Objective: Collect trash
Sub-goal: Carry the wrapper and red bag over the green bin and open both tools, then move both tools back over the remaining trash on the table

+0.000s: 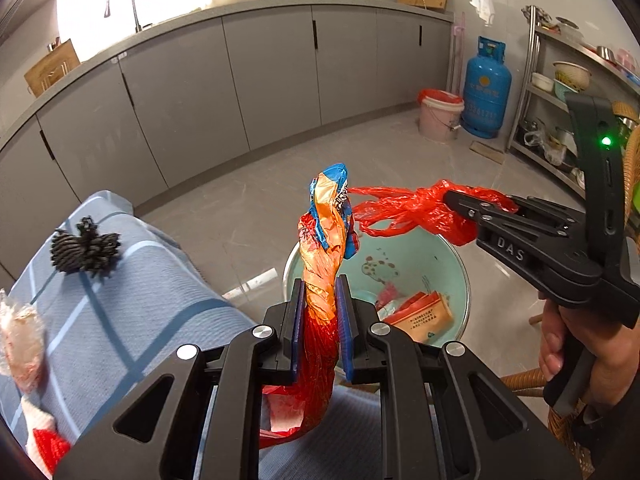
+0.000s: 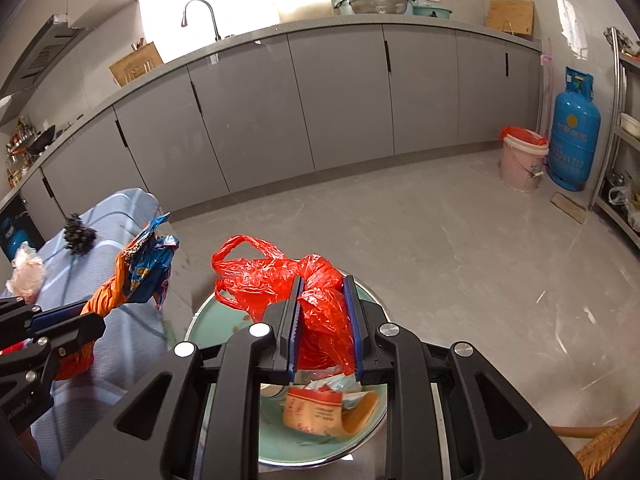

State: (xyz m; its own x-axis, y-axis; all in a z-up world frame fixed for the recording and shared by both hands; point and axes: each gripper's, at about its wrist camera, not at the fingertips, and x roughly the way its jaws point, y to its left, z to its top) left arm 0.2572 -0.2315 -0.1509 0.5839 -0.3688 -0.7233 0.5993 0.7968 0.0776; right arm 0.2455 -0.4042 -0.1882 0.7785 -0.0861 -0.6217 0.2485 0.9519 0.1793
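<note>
With your left tool (image 1: 320, 320) clenched on the twisted snack wrapper (image 1: 326, 240) at the pale green bin's (image 1: 456, 276) near-left rim and your right tool (image 2: 324, 320) gripping the red plastic bag (image 2: 280, 276) above it, either light, trailing piece may land outside the bin.
</note>
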